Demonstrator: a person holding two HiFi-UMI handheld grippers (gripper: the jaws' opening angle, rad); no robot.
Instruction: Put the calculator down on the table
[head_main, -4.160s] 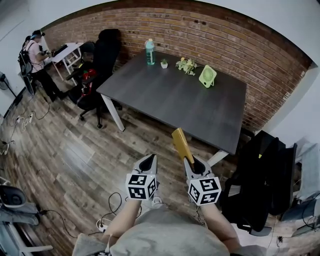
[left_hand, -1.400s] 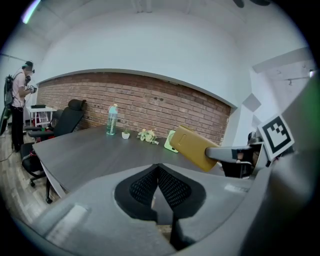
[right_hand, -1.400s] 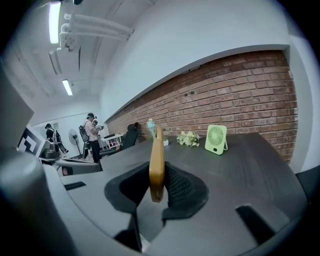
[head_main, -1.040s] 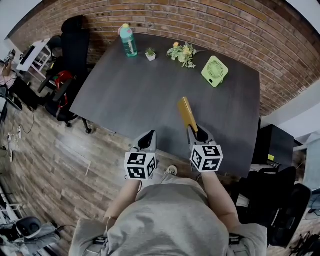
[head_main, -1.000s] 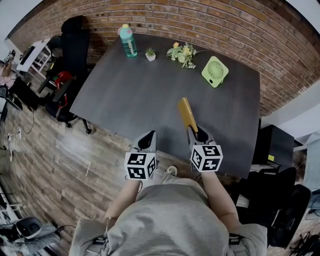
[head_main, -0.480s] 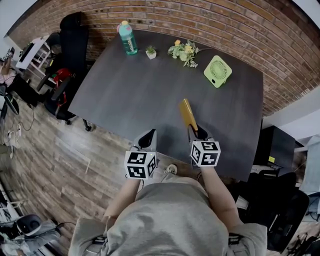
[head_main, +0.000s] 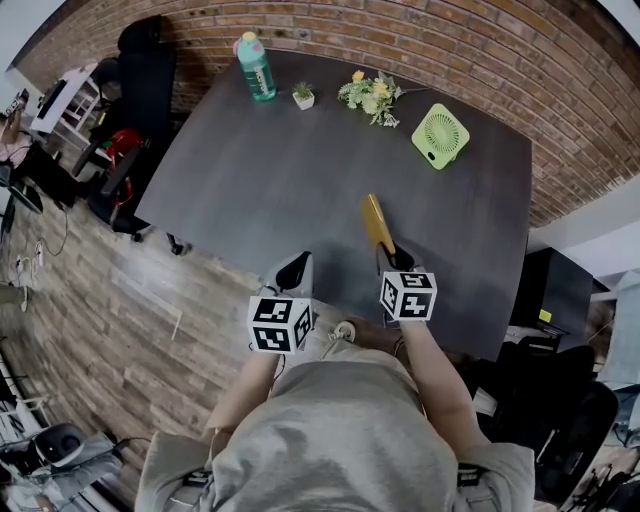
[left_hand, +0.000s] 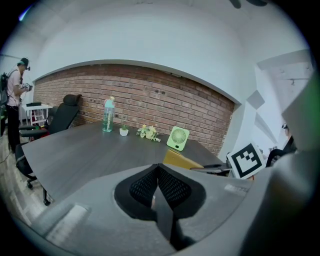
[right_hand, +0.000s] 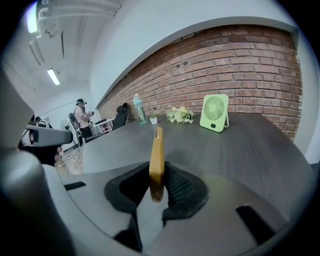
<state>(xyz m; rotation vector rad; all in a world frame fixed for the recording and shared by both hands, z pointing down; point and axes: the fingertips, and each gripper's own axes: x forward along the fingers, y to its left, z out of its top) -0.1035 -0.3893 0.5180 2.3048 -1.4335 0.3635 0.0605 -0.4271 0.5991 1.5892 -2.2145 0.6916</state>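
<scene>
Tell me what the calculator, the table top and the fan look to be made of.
The calculator looks plastic: mustard yellow, smooth, dull sheen along its edge. The table top is probably laminate or veneer: dark grey, matte, faint streaky grain. The fan looks plastic: pale green, moulded grille.

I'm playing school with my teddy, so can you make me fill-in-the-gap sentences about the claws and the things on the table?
The right claw grips a calculator coloured ____.
The left claw is ____ with nothing in it.
The little fan on the table is ____.
The wall behind the table is built of ____.
Missing words: yellow; shut; green; bricks.
</scene>
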